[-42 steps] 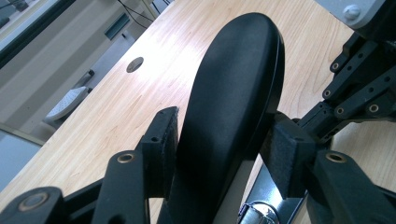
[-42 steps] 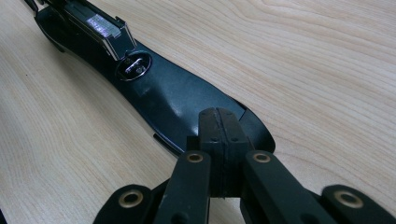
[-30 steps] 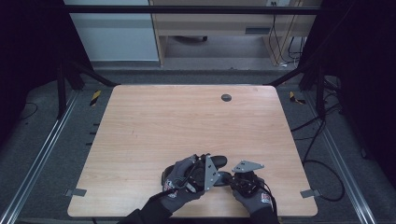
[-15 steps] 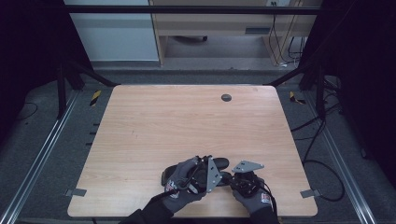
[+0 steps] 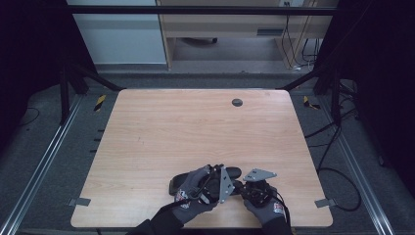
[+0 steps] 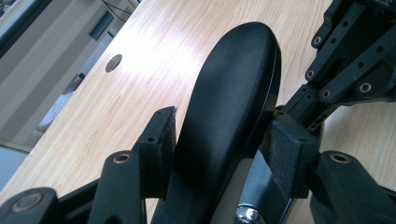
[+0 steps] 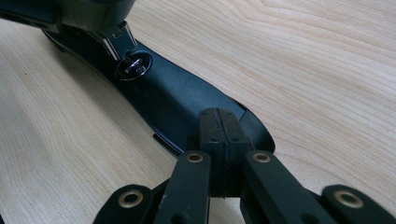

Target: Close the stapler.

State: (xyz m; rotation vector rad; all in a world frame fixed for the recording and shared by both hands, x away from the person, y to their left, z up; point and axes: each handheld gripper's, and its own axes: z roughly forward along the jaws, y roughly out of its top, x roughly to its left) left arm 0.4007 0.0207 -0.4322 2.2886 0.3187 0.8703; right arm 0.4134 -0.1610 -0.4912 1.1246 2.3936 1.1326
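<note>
Pale wood-grain covers the surface (image 5: 195, 132), which stands inside a dark metal frame with a grey floor around it and a light cabinet beyond the far edge; a small round dark grommet (image 5: 237, 102) sits near the far edge. Close to the near edge lies a long, flat black object (image 5: 182, 182) with rounded ends, and both gloved hands work at it. The left hand (image 5: 193, 193) holds the left tongs (image 6: 219, 144) over the middle of the object; in the left gripper view the two jaws stand on either side of the black shape, their pads against or just beside its edges, so the tongs are partly closed around it, though how firmly they grip I cannot tell. The right hand (image 5: 264, 208) holds the right tongs (image 7: 218, 135) at the object's right end. In the right gripper view those jaws are pressed together with no visible gap, their tips lying over the object's rounded end; whether anything thin is pinched between them I cannot tell. A shiny metal fastener (image 7: 134, 65) shows set into the object farther along.
</note>
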